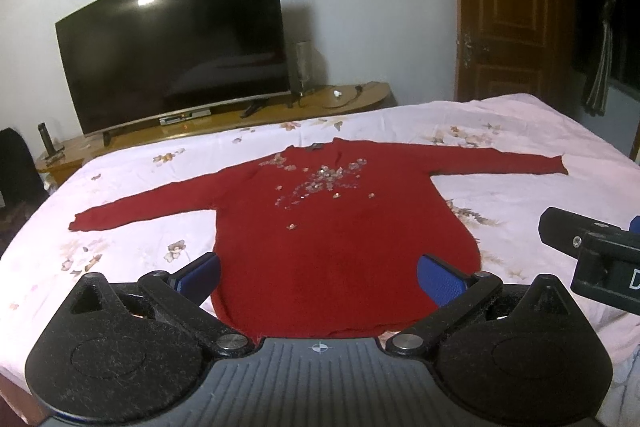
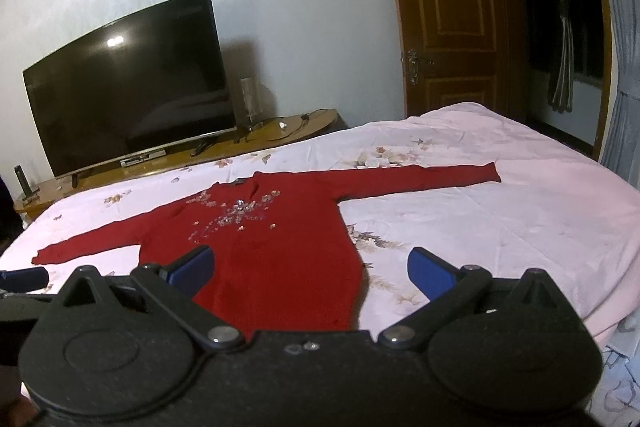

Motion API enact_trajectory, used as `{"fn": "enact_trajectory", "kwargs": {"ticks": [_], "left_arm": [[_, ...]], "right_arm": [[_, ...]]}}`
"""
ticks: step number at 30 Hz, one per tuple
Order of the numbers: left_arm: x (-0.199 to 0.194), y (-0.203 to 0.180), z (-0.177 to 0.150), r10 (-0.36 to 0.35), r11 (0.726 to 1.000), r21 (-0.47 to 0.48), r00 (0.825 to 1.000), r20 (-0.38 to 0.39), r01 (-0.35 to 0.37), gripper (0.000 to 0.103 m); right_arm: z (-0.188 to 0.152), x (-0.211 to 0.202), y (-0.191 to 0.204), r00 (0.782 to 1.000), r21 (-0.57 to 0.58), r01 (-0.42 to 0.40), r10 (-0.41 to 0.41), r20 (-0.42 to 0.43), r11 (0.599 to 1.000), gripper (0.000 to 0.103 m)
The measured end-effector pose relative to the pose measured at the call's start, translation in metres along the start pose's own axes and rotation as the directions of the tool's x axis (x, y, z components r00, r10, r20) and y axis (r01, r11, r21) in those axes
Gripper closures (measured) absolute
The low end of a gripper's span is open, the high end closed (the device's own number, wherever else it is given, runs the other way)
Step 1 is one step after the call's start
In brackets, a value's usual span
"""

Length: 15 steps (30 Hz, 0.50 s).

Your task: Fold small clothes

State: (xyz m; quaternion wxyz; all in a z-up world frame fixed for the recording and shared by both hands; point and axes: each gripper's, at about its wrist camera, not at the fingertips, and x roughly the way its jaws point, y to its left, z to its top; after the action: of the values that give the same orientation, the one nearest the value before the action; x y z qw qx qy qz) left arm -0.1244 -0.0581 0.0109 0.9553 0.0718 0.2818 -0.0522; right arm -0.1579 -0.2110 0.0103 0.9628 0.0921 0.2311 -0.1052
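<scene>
A red long-sleeved sweater (image 1: 340, 239) with sparkly beads on the chest lies flat, face up, on the pink floral bed (image 1: 540, 155), both sleeves spread out sideways. My left gripper (image 1: 318, 277) hovers above the sweater's hem, open, with nothing between its blue pads. The right gripper's body (image 1: 592, 255) shows at the right edge of the left wrist view. In the right wrist view the same sweater (image 2: 256, 247) lies ahead and to the left, and my right gripper (image 2: 310, 273) hangs open over its lower right edge, holding nothing.
Beyond the bed's far edge stands a wooden TV stand (image 1: 224, 123) with a large dark television (image 1: 172, 43), a remote and cables. A brown door (image 2: 456, 15) is at the back right, with a dark doorway beside it. The bed (image 2: 520, 211) has bare sheet to the right.
</scene>
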Motion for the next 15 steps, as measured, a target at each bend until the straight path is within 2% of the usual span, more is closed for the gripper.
{"fn": "enact_trajectory", "kwargs": {"ticks": [15], "left_arm": [[-0.014,-0.02,-0.003,0.029,0.999,-0.031,0.999,-0.02,-0.03,0.0]], "right_arm": [[-0.002,-0.011,-0.031,1.0,0.01,-0.022,0.023,-0.018,1.0,0.001]]}}
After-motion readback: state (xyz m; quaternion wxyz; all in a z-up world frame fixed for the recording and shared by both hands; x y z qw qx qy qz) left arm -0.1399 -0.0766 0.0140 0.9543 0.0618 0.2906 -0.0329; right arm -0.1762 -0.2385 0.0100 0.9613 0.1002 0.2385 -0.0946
